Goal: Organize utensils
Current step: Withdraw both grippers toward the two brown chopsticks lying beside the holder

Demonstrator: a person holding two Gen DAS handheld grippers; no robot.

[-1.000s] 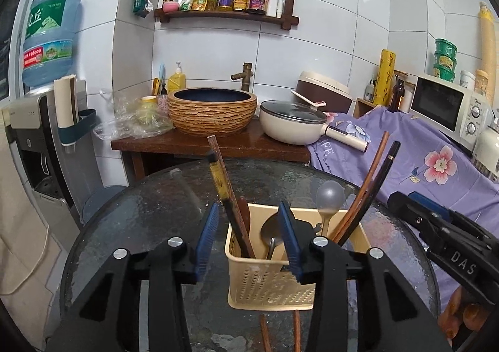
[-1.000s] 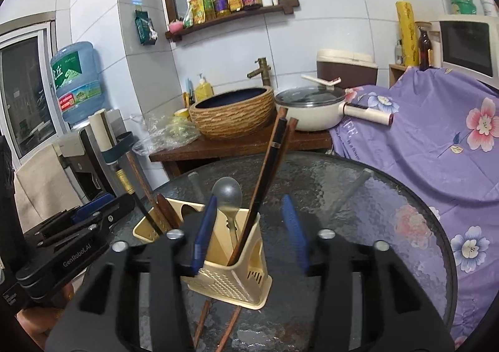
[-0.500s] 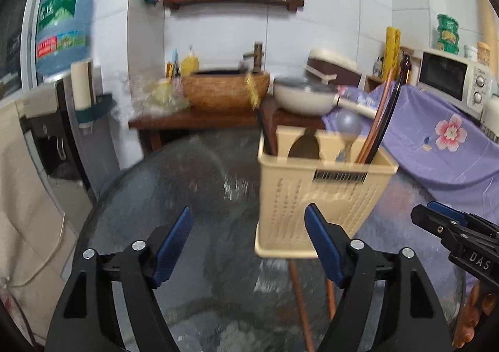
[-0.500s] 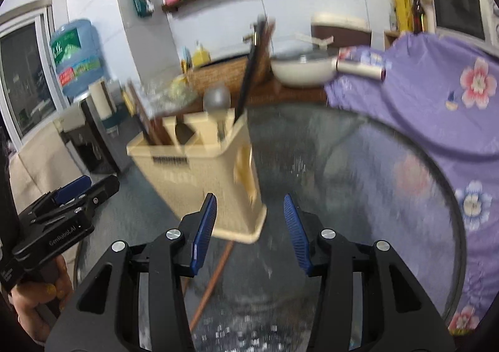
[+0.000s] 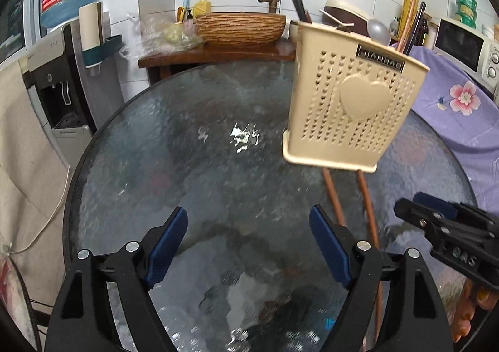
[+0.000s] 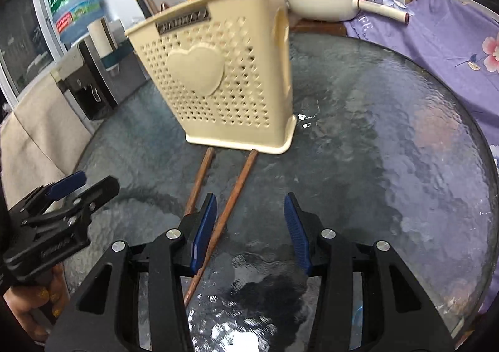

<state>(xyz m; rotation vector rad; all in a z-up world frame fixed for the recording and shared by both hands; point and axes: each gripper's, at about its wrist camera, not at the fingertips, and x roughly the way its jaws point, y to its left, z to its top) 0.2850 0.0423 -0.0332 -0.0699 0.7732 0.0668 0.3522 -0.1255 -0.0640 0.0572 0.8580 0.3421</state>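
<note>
We hold our left gripper [image 5: 249, 238] wide apart over the round glass table [image 5: 156, 146], gripping nothing. The cream utensil basket [image 5: 352, 108] stands at two o'clock, with chopsticks [image 5: 411, 27] and a spoon [image 5: 378, 31] in it. Our right gripper [image 6: 251, 227] is also spread and empty; two brown chopsticks [image 6: 237, 193] lie at eleven o'clock, one beside its left finger [image 6: 204, 232].
</note>
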